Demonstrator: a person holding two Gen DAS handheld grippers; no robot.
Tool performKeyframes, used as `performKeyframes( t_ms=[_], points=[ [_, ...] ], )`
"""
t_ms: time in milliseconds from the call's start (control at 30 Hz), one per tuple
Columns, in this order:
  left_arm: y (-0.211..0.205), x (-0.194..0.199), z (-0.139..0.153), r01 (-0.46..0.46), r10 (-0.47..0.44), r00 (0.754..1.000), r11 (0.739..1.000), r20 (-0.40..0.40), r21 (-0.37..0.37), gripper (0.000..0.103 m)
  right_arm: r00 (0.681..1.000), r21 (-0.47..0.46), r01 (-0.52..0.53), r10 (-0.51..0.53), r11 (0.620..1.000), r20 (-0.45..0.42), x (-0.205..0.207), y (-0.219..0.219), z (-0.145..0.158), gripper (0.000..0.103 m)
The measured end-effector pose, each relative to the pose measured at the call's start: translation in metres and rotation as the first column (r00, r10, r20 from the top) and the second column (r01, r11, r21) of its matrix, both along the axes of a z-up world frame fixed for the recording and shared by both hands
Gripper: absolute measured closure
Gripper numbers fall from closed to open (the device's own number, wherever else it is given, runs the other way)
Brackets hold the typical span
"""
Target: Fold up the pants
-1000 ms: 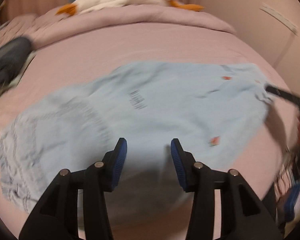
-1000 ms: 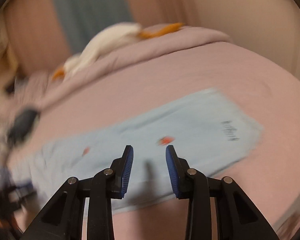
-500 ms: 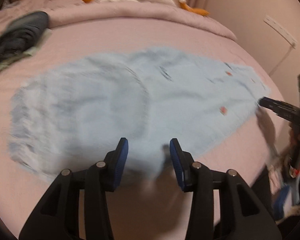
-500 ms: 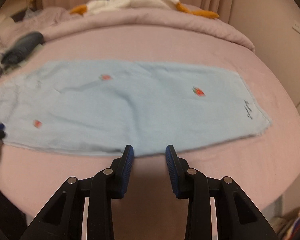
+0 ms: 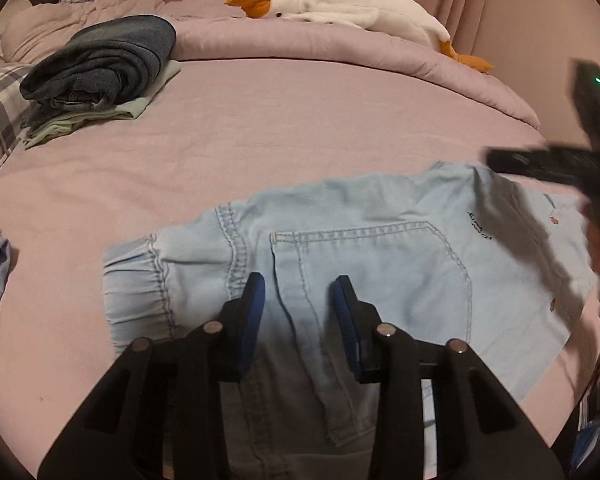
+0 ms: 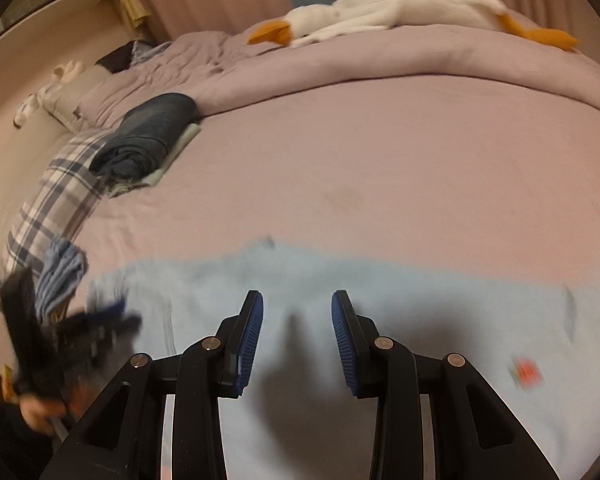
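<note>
Left wrist view: light-blue denim pants (image 5: 364, 264) lie along the near edge of the pink bed (image 5: 284, 120). Above them, left gripper (image 5: 299, 314) and right gripper (image 6: 297, 330) hover, jaws wide apart, holding nothing.

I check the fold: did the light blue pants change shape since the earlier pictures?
Yes. The pants now lie doubled over, shorter along the bed.

both grippers gape wide: left gripper (image 5: 299, 312) and right gripper (image 6: 297, 332) point forward.
</note>
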State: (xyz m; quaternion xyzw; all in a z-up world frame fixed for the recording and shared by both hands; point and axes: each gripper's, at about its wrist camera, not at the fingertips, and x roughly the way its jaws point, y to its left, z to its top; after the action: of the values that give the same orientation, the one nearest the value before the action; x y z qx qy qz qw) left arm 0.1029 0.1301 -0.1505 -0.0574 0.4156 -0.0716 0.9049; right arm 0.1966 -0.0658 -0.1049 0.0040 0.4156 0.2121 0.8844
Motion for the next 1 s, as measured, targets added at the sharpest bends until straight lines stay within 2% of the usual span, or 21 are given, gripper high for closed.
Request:
performKeyframes(
  t_ms=[33, 67, 133, 233, 300, 333, 367, 500, 600, 667, 700, 733, 800, 900, 1000],
  points=[
    [0.003, 0.002, 0.001, -0.001, 0.001, 1.0, 1.0, -0.003, -0.017, 0.069, 1.0, -0.018, -0.002, 0.002, 1.0, -0.02, 0.016, 0.011, -0.002, 0.067],
    [0.006, 0.003, 0.001, -0.001, 0.0, 1.0, 0.999, -0.006, -0.035, 0.069, 0.999, -0.026, -0.01, 0.009, 1.0, -0.038, 0.014, 0.012, -0.003, 0.067],
    [0.011, 0.005, 0.0, 0.005, -0.005, 1.0, 0.998, -0.005, -0.062, 0.072, 0.993, -0.034, -0.04, 0.036, 0.999, -0.115, 0.034, 0.023, -0.009, 0.068],
    [0.008, 0.002, 0.002, 0.02, -0.02, 1.0, 0.998, 0.001, -0.065, 0.073, 0.955, -0.061, -0.092, 0.071, 0.994, -0.288, 0.049, 0.031, -0.027, 0.067],
    [0.006, 0.0, 0.001, 0.025, -0.025, 1.0, 0.998, 0.004, -0.065, 0.073, 0.937, -0.064, -0.144, 0.115, 0.988, -0.328, 0.049, 0.036, -0.031, 0.071],
    [0.006, 0.0, 0.001, 0.026, -0.026, 1.0, 0.998, 0.005, -0.066, 0.073, 0.933, -0.058, -0.168, 0.14, 0.984, -0.33, 0.046, 0.039, -0.029, 0.078],
    [0.006, 0.001, 0.0, 0.027, -0.027, 1.0, 0.997, 0.007, -0.066, 0.073, 0.932, -0.047, -0.185, 0.16, 0.982, -0.325, 0.045, 0.041, -0.025, 0.093],
    [0.005, -0.001, -0.001, 0.026, -0.026, 1.0, 0.998, 0.013, -0.059, 0.073, 0.969, -0.166, -0.142, 0.103, 0.976, -0.223, 0.04, 0.055, -0.027, 0.096],
    [0.005, -0.001, 0.0, 0.025, -0.024, 1.0, 0.998, 0.01, -0.06, 0.073, 0.975, -0.159, -0.107, 0.072, 0.981, -0.212, 0.042, 0.056, -0.031, 0.096],
    [0.006, 0.0, 0.001, 0.021, -0.021, 1.0, 0.998, 0.006, -0.065, 0.073, 0.986, -0.161, -0.067, 0.041, 0.985, -0.159, 0.036, 0.052, -0.024, 0.099],
    [0.006, 0.0, 0.001, 0.019, -0.019, 1.0, 0.998, 0.005, -0.066, 0.073, 0.993, -0.174, -0.022, 0.001, 0.985, -0.119, 0.034, 0.047, -0.018, 0.099],
    [0.006, 0.0, 0.001, 0.018, -0.017, 1.0, 0.998, 0.006, -0.065, 0.073, 0.996, -0.143, 0.011, -0.024, 0.99, -0.091, 0.028, 0.039, -0.008, 0.099],
    [0.006, 0.0, 0.001, 0.017, -0.017, 1.0, 0.998, 0.008, -0.062, 0.074, 0.996, -0.061, -0.009, 0.003, 0.998, -0.09, 0.016, 0.03, 0.007, 0.099],
    [0.005, 0.0, 0.001, 0.013, -0.013, 1.0, 0.998, 0.009, -0.061, 0.073, 0.995, -0.105, -0.048, 0.038, 0.993, -0.089, 0.005, 0.03, 0.015, 0.086],
    [0.005, 0.0, 0.002, 0.009, -0.009, 1.0, 0.998, 0.002, -0.063, 0.073, 0.99, -0.118, -0.052, 0.036, 0.992, -0.137, 0.008, 0.018, 0.012, 0.075]
  ],
)
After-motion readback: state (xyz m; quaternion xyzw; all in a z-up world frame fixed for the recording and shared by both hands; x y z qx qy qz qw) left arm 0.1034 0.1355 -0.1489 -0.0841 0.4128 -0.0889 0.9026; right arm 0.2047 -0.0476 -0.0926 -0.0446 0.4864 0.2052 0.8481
